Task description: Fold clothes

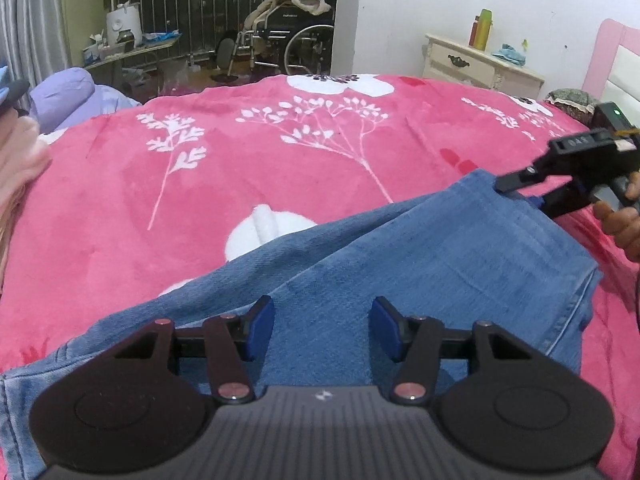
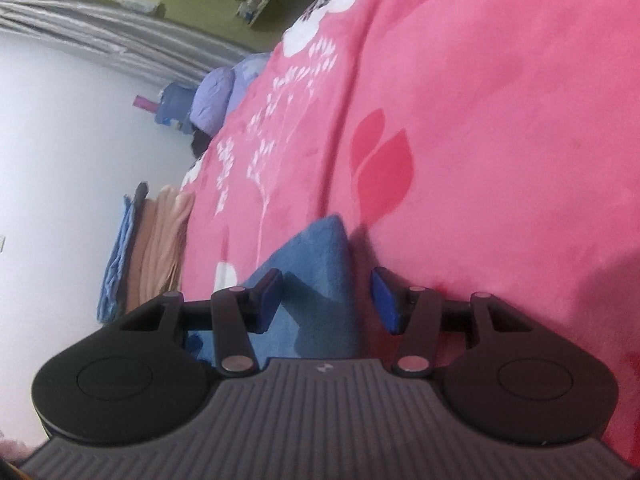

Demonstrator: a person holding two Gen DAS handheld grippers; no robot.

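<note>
- A bedroom: a bed under a pink floral blanket (image 1: 240, 168), a cream nightstand (image 1: 480, 66) behind it.
- Blue jeans (image 1: 440, 248) lie flat across the blanket's near side, seemingly doubled over.
- The left gripper (image 1: 323, 330) hovers above the denim, jaws wide apart, holding nothing.
- The right gripper (image 2: 326, 300) is turned sideways, jaws apart astride a raised corner of the denim, not clamped.
- My read: mid-fold, corner either about to be taken or just let go; I can't tell which.
</note>
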